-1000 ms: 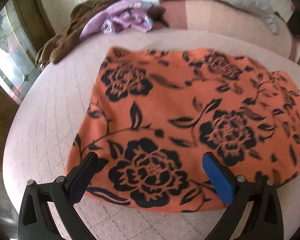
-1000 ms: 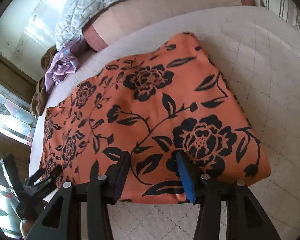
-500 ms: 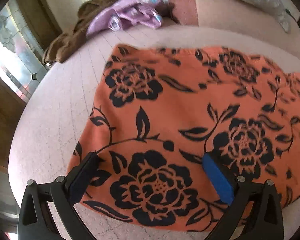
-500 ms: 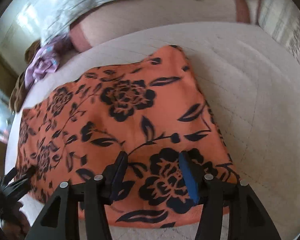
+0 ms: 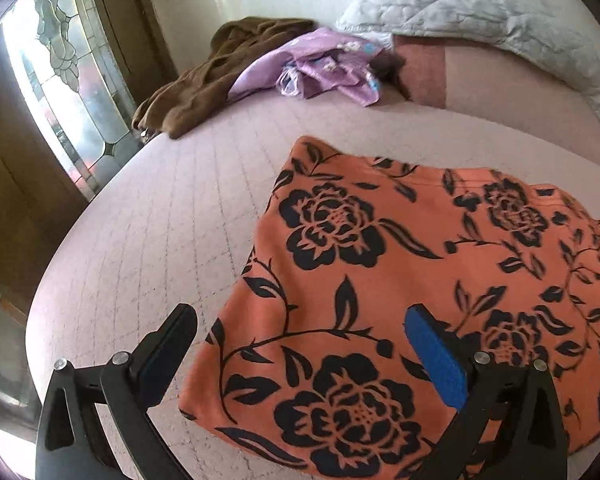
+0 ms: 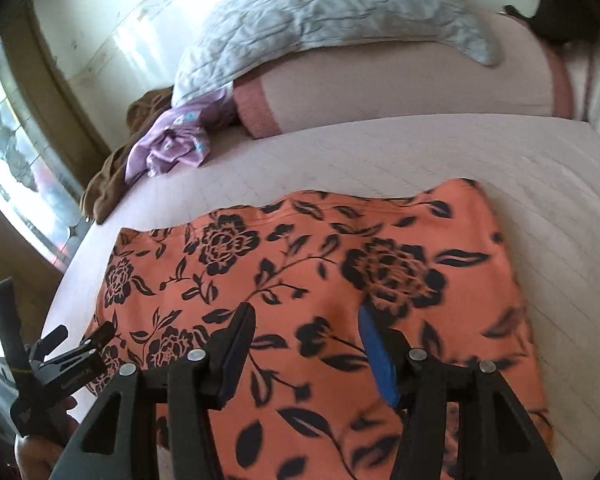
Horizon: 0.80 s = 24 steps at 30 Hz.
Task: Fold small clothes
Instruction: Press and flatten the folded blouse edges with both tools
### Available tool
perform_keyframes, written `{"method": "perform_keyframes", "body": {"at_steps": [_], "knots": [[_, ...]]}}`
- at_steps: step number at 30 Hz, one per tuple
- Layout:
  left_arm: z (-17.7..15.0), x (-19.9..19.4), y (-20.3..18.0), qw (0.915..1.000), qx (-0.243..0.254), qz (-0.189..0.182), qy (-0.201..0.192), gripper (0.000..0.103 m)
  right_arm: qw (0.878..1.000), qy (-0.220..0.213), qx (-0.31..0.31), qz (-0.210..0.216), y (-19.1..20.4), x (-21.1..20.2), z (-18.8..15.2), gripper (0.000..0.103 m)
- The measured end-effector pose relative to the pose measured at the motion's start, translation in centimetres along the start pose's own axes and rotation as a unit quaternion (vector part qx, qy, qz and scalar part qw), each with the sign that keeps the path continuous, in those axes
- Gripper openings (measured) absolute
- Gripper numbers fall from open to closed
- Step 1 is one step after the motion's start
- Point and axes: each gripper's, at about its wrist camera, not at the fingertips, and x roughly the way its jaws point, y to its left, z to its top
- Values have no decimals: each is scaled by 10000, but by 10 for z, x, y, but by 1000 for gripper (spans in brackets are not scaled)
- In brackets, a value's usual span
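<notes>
The orange garment [image 5: 440, 280], printed with black roses and leaves, lies flat on the quilted pale-pink bed [image 5: 152, 248]. Its long axis runs left to right across both views; one long edge faces the pillows, the other faces the cameras. In the left wrist view the short left edge slants from the far corner down toward the near one.

The left gripper [image 5: 300, 344] has its jaws wide apart, nothing between the pads: the blue-padded finger is over the cloth, the black one over bare bed just left of the cloth's edge. A second ago both fingers were over the print, so this gripper has shifted left and the far clothes pile has come more into view.

The right gripper [image 6: 304, 344] has its jaws part-way apart over the garment's near middle; no fold is pinched between them. Compared with a second ago it sits further from the cloth's right end, and more of the garment shows. The near cloth is blurred, so whether the tips touch it is unclear.

Printed lettering on the left gripper's body, seen from the right wrist, is too small to read.

Beyond lie a brown garment [image 5: 204, 80], a lilac garment [image 5: 320, 68] and a grey quilted pillow [image 6: 320, 12].
</notes>
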Motion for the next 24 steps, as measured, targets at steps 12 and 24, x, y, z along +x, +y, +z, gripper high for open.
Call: {"method": "perform_keyframes", "body": {"at_steps": [12, 24], "knots": [[6, -4, -7, 9995, -17, -309, -81, 103, 9998, 160, -44, 74, -4, -7, -12, 58], [8, -55, 19, 9918, -40, -730, -1045, 103, 9971, 658, 226, -294, -10, -22, -46, 59]]}}
